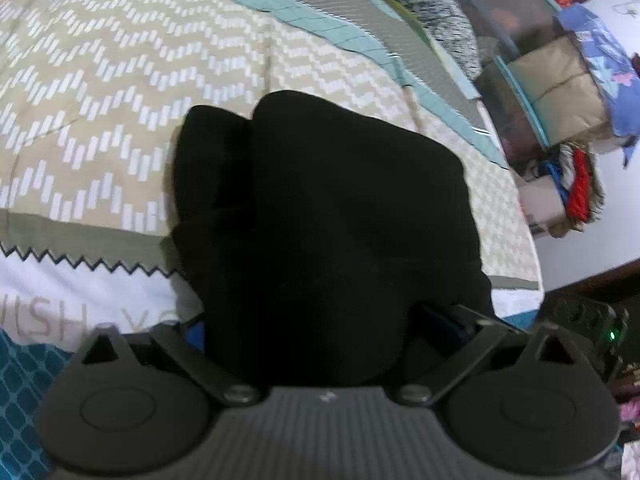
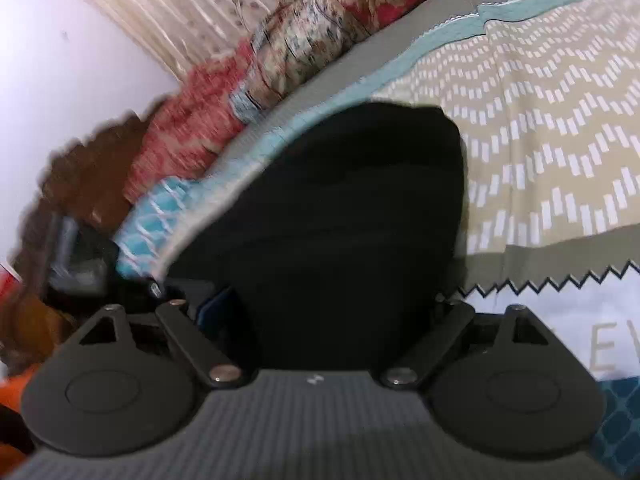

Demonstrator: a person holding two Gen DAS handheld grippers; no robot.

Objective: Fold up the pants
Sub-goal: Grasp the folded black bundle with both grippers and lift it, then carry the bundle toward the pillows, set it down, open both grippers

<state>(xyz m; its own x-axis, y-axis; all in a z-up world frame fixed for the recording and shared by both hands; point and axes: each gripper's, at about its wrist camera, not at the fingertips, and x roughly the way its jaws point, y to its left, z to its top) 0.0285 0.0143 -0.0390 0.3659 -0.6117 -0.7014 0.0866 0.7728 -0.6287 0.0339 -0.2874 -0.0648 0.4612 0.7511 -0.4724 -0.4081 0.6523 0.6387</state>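
Note:
The black pants lie bunched on the beige zigzag bedspread and fill the space between my left gripper's jaws, hiding the fingertips. The left gripper looks closed on the cloth near its front edge. In the right wrist view the black pants likewise drape over and between my right gripper's jaws, which seem closed on them. The fingertips are hidden by the fabric in both views.
The bedspread has a teal border and a white band with grey letters. Floral pillows line the bed's far side. Stacked bags and folded cloth stand beside the bed. A curtain hangs behind.

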